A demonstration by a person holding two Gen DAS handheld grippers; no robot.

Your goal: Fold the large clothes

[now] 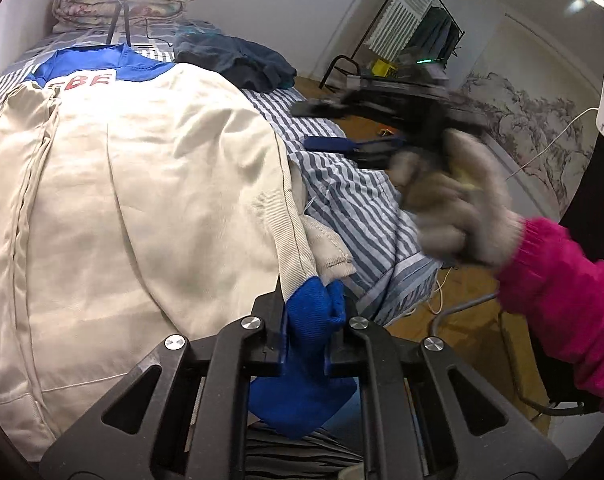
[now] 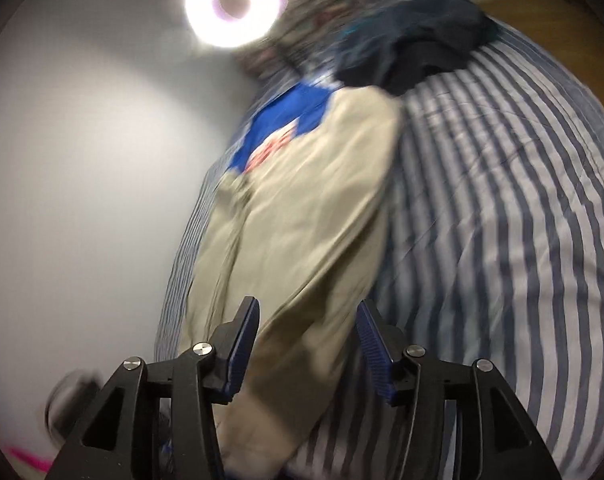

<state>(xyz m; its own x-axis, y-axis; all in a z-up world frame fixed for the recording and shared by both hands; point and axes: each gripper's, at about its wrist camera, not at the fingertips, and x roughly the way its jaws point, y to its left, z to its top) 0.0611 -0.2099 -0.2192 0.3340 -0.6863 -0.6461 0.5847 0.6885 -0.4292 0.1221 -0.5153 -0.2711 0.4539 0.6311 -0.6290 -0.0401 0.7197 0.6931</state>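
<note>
Here, a beige twill jacket [image 1: 142, 184] lay flat on the striped bed [image 1: 353, 200].
The left gripper [image 1: 305, 332] fingers pinched its ribbed blue cuff [image 1: 313, 316]; the right gripper [image 2: 305, 344] fingers stood spread, holding nothing.

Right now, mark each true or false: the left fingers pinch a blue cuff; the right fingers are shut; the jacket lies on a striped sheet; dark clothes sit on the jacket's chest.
1. The left gripper has its fingers clamped on the blue cuff: true.
2. The right gripper is shut: false, its fingers stand apart.
3. The jacket lies on a striped sheet: true.
4. Dark clothes sit on its chest: false, they lie beside its collar end.
</note>
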